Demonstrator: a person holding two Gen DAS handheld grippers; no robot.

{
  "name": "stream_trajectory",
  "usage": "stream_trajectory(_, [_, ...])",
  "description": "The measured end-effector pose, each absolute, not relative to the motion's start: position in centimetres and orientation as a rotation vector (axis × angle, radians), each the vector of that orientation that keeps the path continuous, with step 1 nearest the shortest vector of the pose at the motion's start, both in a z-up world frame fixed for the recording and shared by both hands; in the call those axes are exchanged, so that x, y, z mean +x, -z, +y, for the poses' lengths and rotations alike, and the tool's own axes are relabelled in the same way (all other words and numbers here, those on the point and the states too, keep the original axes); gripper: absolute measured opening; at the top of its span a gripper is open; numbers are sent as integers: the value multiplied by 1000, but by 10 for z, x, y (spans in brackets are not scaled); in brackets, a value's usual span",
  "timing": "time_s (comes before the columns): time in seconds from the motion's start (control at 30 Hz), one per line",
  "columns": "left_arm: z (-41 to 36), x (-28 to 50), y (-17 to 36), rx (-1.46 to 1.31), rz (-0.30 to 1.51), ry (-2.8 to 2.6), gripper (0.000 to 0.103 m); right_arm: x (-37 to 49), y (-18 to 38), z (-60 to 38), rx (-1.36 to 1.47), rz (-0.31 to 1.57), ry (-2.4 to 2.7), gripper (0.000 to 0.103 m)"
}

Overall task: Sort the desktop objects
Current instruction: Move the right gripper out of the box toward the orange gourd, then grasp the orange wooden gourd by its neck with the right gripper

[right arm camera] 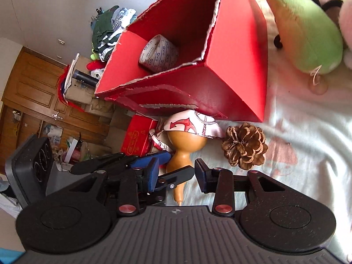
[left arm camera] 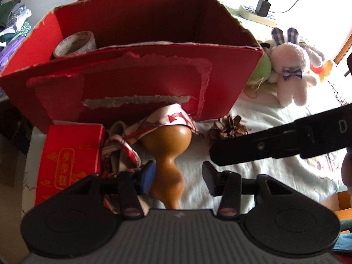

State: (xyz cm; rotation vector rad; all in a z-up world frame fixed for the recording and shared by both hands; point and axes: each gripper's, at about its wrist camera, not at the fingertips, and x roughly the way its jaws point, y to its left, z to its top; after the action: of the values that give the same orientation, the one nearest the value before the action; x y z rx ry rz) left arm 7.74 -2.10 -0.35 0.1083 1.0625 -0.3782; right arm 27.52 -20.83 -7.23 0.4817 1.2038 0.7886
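Note:
A tan gourd (left arm camera: 170, 154) lies on the pale sheet in front of a big red cardboard box (left arm camera: 136, 81), its bulb under a red-and-white patterned scarf (left arm camera: 167, 118). My left gripper (left arm camera: 178, 179) is open and straddles the gourd's narrow waist; the left pad is near it and the right pad stands apart. In the right wrist view my right gripper (right arm camera: 176, 176) is also open, over the gourd (right arm camera: 182, 151) near its stem. The left gripper's blue-padded finger (right arm camera: 151, 157) crosses in front of it. One black finger (left arm camera: 259, 146) of the right gripper reaches in from the right.
A tape roll (left arm camera: 74, 44) sits inside the big box. A small red box with gold print (left arm camera: 68, 158) lies left of the gourd, and a pine cone (left arm camera: 228, 128) right of it. A white plush rabbit (left arm camera: 290, 66) and green plush (right arm camera: 308, 30) lie beyond. A charger and cable (left arm camera: 263, 7) rest at the back.

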Motion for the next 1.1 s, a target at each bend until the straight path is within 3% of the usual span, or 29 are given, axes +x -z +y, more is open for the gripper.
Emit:
stream_trajectory(0.2, [-15,93,17,76,1109,363,48,279,81,-194,481,1227,-767,40])
stream_trajectory(0.43, [-19,97,23,100,1132,389,38,286,90,-176,443,1253,-725,43])
stream_trajectory(1.1, [-36,61,4,124,1201,505,36,269,92,-227,471,1397,-762,35])
